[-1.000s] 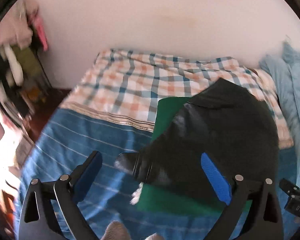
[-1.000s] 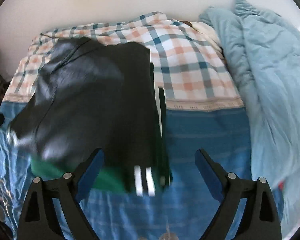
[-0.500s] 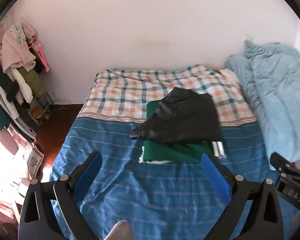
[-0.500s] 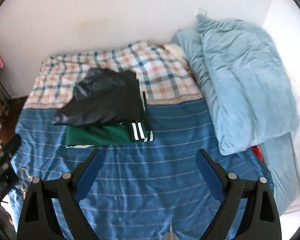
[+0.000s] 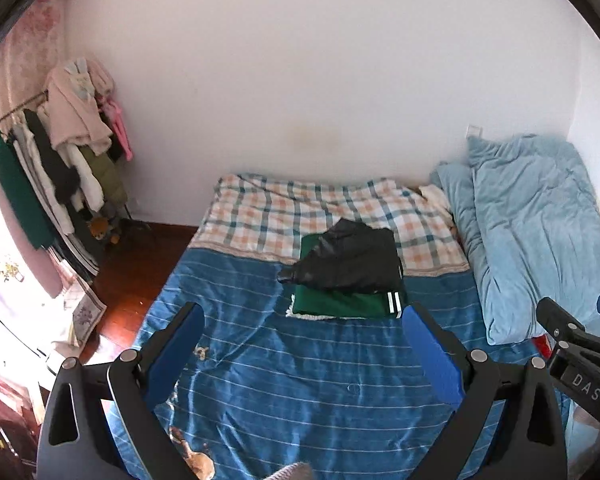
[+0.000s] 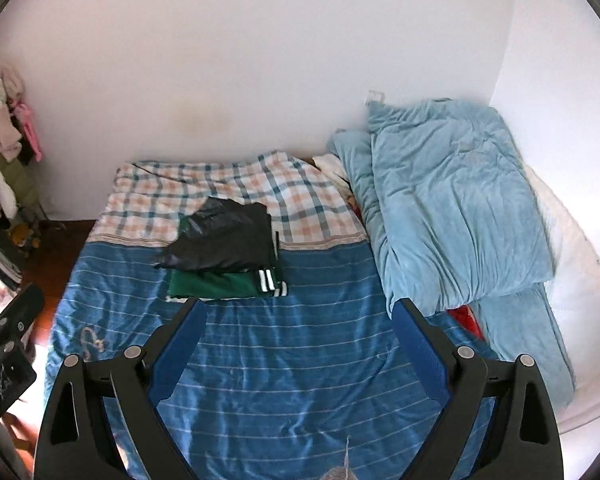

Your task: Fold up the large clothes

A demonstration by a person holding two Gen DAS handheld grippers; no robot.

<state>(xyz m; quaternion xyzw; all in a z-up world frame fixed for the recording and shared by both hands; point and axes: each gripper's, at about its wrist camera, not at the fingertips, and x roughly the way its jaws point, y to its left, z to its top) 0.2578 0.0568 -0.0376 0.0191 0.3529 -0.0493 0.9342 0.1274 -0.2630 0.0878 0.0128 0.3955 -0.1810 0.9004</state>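
White wall (image 5: 320,80) backed the bed (image 5: 300,380), which carried a blue striped cover (image 6: 292,360) over its near half and a checked sheet (image 5: 268,216) over its far half. Folded clothes sat as one stack across the seam between the two fabrics. At the bottom lay a green garment (image 5: 336,306) with white stripes showing at its 3 o'clock end; on top lay a black garment (image 5: 352,266), roughly folded, with one corner overhanging toward 9 o'clock. In the left wrist view the stack was at 12 o'clock from the left gripper (image 5: 304,340) and well apart from it. In the right wrist view the same stack (image 6: 224,264) was at 11 o'clock from the right gripper (image 6: 298,330), also apart from it.

Both grippers were spread wide, blue pads facing inward, with nothing between the fingers. The right gripper's body (image 5: 580,364) was visible at 3 o'clock in the left wrist view.

A light blue duvet (image 6: 452,208) was heaped along the bed's 3 o'clock side, touching the wall. A clothes rack (image 5: 56,168) hung with garments stood at 9 o'clock, off the bed, over dark wooden floor (image 5: 136,272).
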